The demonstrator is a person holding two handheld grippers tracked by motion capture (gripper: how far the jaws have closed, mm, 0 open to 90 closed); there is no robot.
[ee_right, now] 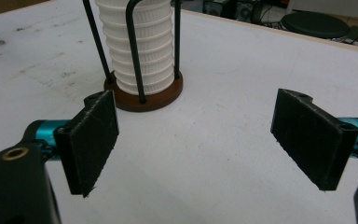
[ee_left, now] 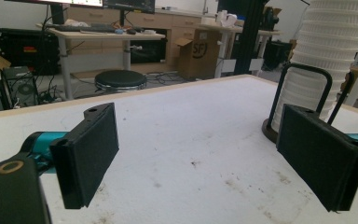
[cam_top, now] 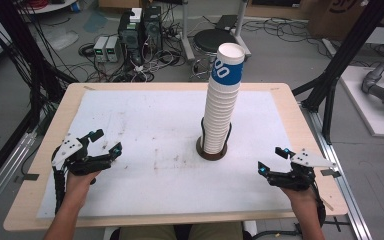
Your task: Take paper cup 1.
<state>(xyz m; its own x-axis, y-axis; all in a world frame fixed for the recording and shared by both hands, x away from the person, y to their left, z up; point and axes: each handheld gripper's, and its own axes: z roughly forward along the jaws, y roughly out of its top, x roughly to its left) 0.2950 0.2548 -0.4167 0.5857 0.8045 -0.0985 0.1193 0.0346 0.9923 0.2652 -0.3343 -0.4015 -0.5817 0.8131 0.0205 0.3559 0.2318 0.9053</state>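
Resting wide open and empty on the white-covered counter (cam_top: 130,190), left claw (cam_top: 106,141) and right claw (cam_top: 271,161) are flanking the tall white paper-cup stack (cam_top: 221,107) standing mid-counter in its wire-railed brown holder (cam_top: 211,153); approaching level, steadying holder, lifting top cup straight seems best.

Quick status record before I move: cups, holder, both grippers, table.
cup stack: tall stack of white paper cups, upright, top cup with a blue band
holder: round brown base with black wire uprights around the stack's lower part
left gripper: open, empty, left of the stack, apart from it
right gripper: open, empty, right of the stack, apart from it
table: white sheet, faint stains
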